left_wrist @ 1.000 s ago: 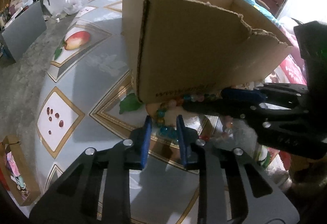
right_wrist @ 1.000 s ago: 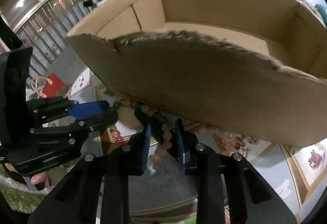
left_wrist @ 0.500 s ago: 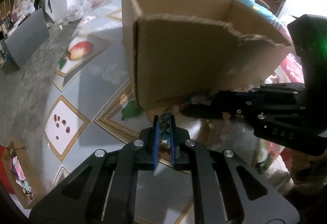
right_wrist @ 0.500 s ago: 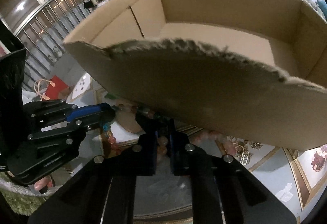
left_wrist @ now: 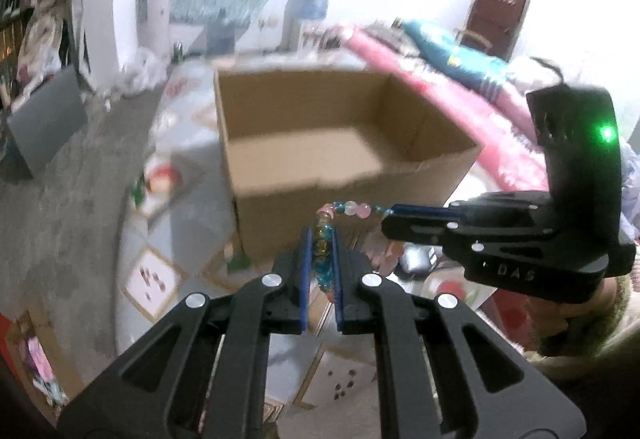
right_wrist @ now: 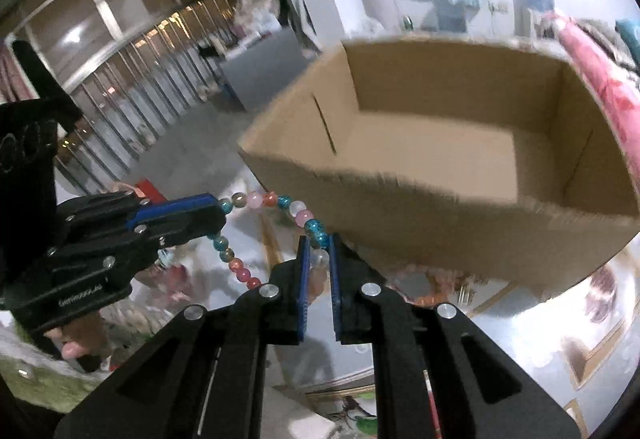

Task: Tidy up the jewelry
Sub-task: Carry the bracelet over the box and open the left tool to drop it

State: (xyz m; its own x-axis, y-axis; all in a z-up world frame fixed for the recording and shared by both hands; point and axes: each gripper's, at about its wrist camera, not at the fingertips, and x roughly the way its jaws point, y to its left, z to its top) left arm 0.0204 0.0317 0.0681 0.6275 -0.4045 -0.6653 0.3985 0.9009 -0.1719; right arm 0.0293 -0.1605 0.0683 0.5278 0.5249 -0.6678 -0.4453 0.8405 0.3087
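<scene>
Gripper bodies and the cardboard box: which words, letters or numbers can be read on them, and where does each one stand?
"DAS": on the side of the right gripper, seen from the left wrist; anything before these letters is unreadable.
Raised lettering on the side of the left gripper, seen from the right wrist: too small and blurred to read.
Cardboard box: no text visible.
Bead bracelet: no text.

We see strong daylight blowing out the far wall to white in both views. Motion blur smears the cardboard box (left_wrist: 340,143) and the patterned table (right_wrist: 500,323), which shows glare, while the near gripper fingers stay sharp. Fisheye bending curves everything, and the corners fall black.
</scene>
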